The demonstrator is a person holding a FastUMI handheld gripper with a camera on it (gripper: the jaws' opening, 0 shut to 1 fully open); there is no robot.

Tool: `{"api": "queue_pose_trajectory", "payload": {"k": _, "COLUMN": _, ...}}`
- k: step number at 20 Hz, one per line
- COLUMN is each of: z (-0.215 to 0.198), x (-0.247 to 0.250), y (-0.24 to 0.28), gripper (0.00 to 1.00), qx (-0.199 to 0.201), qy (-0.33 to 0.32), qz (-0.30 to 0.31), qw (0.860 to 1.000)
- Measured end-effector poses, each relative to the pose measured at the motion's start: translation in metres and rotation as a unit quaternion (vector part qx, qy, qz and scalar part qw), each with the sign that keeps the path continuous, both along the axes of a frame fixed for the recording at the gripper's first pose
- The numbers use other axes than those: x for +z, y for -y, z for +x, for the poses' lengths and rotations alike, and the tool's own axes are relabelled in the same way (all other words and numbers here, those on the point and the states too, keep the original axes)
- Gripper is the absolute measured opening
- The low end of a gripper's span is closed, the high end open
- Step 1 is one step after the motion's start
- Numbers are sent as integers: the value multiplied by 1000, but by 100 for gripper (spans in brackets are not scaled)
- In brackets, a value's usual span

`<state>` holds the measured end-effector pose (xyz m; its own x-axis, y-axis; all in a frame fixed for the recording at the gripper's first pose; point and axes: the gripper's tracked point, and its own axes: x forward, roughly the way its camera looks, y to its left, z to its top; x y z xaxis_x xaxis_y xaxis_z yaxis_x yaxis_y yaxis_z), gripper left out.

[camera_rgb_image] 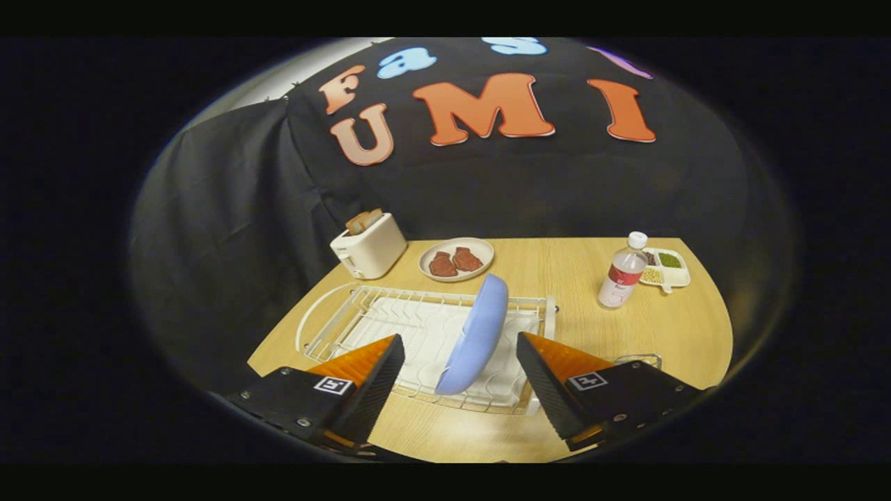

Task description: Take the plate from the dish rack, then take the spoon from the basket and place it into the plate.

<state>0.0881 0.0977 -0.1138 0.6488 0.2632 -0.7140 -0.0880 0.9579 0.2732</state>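
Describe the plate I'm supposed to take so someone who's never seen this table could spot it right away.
On the wooden table, find the white wire dish rack. The plate stands on edge in it, between the open gripper fingers. It is pale blue, unlike the beige plate of meat lying flat beyond.

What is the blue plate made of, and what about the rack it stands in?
The blue plate looks like smooth matte plastic or ceramic; its even colour leaves that open. The dish rack looks like thin white-coated metal wire. The open gripper touches neither.
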Motion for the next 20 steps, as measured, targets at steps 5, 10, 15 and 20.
{"api": "queue_pose_trajectory", "payload": {"k": 5, "z": 20, "x": -28, "y": -6, "gripper": 85, "qx": -11, "qy": -67, "qz": -7, "qw": 998}}
{"api": "queue_pose_trajectory", "payload": {"k": 10, "z": 32, "x": -50, "y": -25, "gripper": 77, "qx": -15, "qy": -129, "qz": -4, "qw": 992}}
{"api": "queue_pose_trajectory", "payload": {"k": 15, "z": 31, "x": -88, "y": -27, "gripper": 59, "qx": -11, "qy": -168, "qz": -68, "qw": 983}}
{"api": "queue_pose_trajectory", "payload": {"k": 20, "z": 30, "x": -94, "y": -21, "gripper": 48, "qx": -26, "qy": -179, "qz": -121, "qw": 976}}
